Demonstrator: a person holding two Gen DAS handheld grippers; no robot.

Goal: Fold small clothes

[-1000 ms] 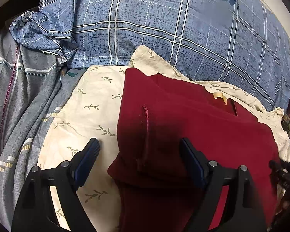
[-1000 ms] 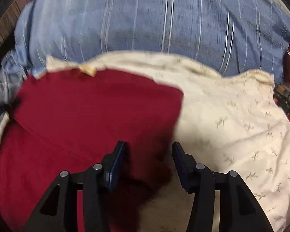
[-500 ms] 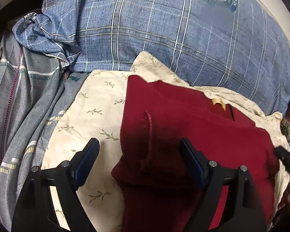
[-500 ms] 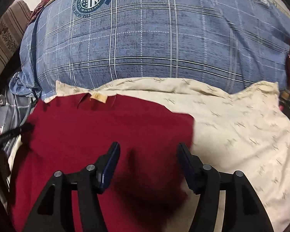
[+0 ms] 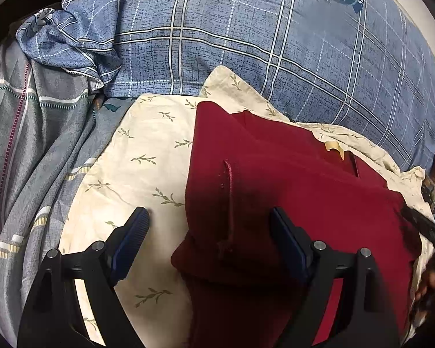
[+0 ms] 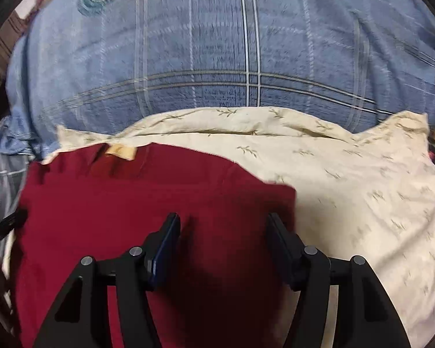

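While the dark red garment (image 5: 290, 191) lies partly folded on a cream cloth with a leaf print (image 5: 148, 156), no claw has hold of it, so the step in hand looks like the pause between one fold and the next. A flap is already doubled over along the garment's left side, where a seam (image 5: 229, 200) runs down it, and a tan label (image 6: 120, 150) shows at its far edge. Over that flap the left claw (image 5: 208, 232) hangs with its jaws wide, one finger above the cream cloth and the other above the red fabric, pressing on nothing. Near the garment's right edge (image 6: 287, 200), the right claw (image 6: 223, 237) is above the red cloth with its jaws moderately apart and nothing pinched between them. My guess is that the next move calls for catching an edge or corner cleanly, through one layer only, and carrying it across without dragging the folded flap loose. Beneath the cream cloth is a bed, with a blue checked pillow (image 5: 246, 43) behind and a grey striped cover (image 5: 40, 150) to the left.
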